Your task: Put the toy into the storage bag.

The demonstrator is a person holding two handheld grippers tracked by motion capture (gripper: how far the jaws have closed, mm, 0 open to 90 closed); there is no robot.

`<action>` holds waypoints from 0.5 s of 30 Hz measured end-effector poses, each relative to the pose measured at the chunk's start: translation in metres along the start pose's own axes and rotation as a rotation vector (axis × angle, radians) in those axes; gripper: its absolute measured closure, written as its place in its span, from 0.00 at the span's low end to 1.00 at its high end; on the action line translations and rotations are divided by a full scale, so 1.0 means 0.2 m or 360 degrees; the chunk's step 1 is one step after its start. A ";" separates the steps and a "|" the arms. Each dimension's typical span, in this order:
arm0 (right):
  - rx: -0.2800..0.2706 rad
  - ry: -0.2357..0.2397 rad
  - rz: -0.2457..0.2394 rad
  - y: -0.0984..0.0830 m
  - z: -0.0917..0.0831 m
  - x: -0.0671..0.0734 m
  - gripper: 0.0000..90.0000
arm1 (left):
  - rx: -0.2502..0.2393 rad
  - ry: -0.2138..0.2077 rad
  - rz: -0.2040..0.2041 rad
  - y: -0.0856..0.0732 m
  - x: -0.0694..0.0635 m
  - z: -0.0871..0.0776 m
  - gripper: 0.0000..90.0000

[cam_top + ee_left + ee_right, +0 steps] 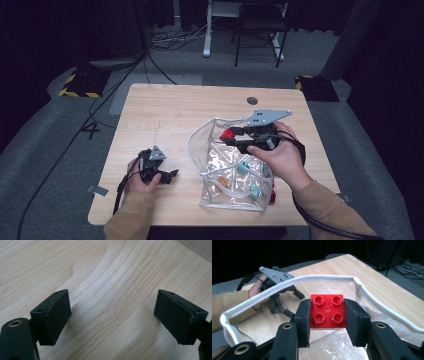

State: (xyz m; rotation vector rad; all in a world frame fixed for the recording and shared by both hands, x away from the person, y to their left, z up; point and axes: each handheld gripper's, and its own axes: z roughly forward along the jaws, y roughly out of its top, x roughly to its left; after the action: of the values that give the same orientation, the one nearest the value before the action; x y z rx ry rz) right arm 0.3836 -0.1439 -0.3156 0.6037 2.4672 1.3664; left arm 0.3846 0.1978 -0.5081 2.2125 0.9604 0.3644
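Note:
A red four-stud brick (327, 311) is clamped between the two black pads of my right gripper (327, 320), studs facing the camera. In the high view that gripper (235, 137) holds the red brick (228, 134) just over the open mouth of a clear plastic pouch (227, 177) with a white rim (287, 283). Several small teal and orange pieces lie inside the pouch. My left gripper (167, 176) rests on the wooden table (165, 110) to the left of the pouch. Its pads (53, 318) stand wide apart over bare wood with nothing between them.
A round hole (252, 100) sits near the table's far edge. A dark red piece (272, 196) shows at the pouch's near right corner. Beyond the table are cables, a chair frame and yellow-black striped feet (80, 85) on grey floor.

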 end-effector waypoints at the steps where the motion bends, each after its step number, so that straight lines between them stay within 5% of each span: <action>1: 0.0009 0.0000 -0.0002 -0.01 0.01 0.00 0.66 | 0.0000 0.0000 -0.0001 0.00 0.00 0.00 0.16; 15: 0.0160 0.0016 -0.0014 -0.09 0.07 -0.01 0.66 | 0.0000 0.0000 -0.0001 0.00 0.00 0.00 0.16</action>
State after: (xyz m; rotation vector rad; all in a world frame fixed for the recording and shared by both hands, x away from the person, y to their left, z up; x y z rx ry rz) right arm 0.3860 -0.1429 -0.3372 0.6086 2.5555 1.2514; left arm 0.3846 0.1978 -0.5081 2.2123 0.9610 0.3644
